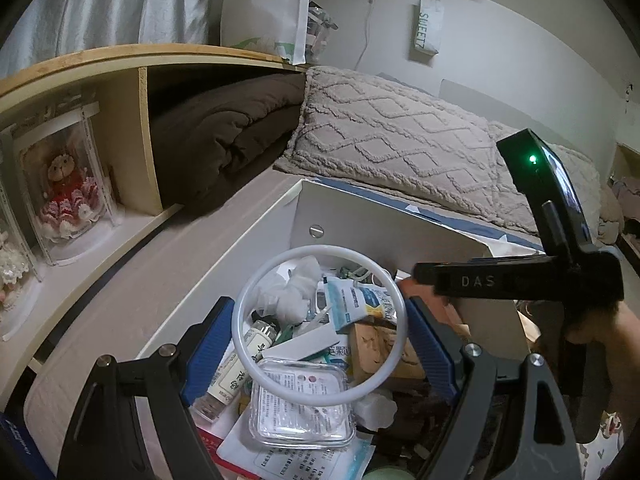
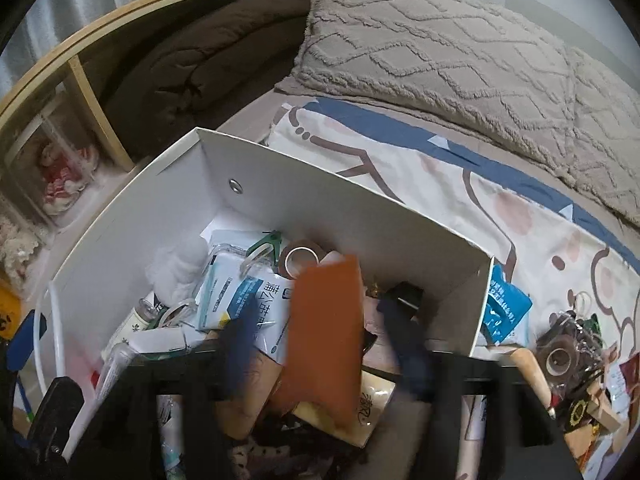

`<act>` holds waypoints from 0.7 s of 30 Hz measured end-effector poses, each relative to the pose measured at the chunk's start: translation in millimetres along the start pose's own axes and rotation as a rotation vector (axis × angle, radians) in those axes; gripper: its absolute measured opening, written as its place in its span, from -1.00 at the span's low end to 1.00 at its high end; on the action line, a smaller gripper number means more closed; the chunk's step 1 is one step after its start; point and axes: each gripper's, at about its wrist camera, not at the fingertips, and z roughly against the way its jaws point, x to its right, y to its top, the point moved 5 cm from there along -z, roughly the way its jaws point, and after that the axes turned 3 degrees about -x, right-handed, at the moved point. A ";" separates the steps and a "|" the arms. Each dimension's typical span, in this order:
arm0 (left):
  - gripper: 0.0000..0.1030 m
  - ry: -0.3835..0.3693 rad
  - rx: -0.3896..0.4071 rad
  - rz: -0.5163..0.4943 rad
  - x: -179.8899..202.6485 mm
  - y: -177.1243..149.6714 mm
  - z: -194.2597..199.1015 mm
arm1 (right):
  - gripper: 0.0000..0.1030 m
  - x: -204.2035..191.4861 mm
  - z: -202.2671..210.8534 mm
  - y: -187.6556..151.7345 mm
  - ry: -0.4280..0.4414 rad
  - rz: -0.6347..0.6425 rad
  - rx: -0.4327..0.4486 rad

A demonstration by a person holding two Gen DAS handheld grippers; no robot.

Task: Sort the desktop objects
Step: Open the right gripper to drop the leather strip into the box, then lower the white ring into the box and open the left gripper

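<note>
Left wrist view: left gripper (image 1: 320,332) jaws pinch a thin white ring (image 1: 320,325); right gripper (image 2: 320,344) jaws spread, blurred.

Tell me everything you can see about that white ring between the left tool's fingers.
The white ring is a plain, smooth hoop, seemingly plastic, open in the middle so the clutter below shows through. It is held over the white box, spanning the gap between the blue pads of the left tool, which press on its left and right sides. It looks roughly level, tilted slightly toward the camera. Its near edge overlaps a clear lidded container in the picture; whether they touch is unclear.
</note>
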 end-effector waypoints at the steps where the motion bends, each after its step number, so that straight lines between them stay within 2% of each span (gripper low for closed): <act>1: 0.65 0.002 -0.001 -0.002 0.0 0.0 -0.1 | 0.84 0.0 -0.7 1.4 -0.001 0.005 0.004; 6: 0.65 0.004 -0.009 -0.007 -0.2 -0.6 -0.7 | 0.84 -2.3 3.5 -7.3 0.019 0.034 0.012; 10: 0.65 0.038 -0.024 -0.045 0.9 1.0 -3.0 | 0.84 -2.6 17.5 -15.6 -0.009 0.070 0.059; 16: 0.65 0.068 -0.041 -0.080 3.2 2.9 -8.6 | 0.84 -15.7 24.2 -33.2 0.044 0.152 0.031; 18: 0.65 0.032 -0.041 -0.067 1.8 5.1 -8.0 | 0.83 -18.8 27.2 -40.0 0.021 0.179 0.029; 21: 0.65 0.016 -0.050 -0.016 -7.4 8.0 -10.3 | 0.84 -17.8 29.3 -49.4 0.050 0.198 0.016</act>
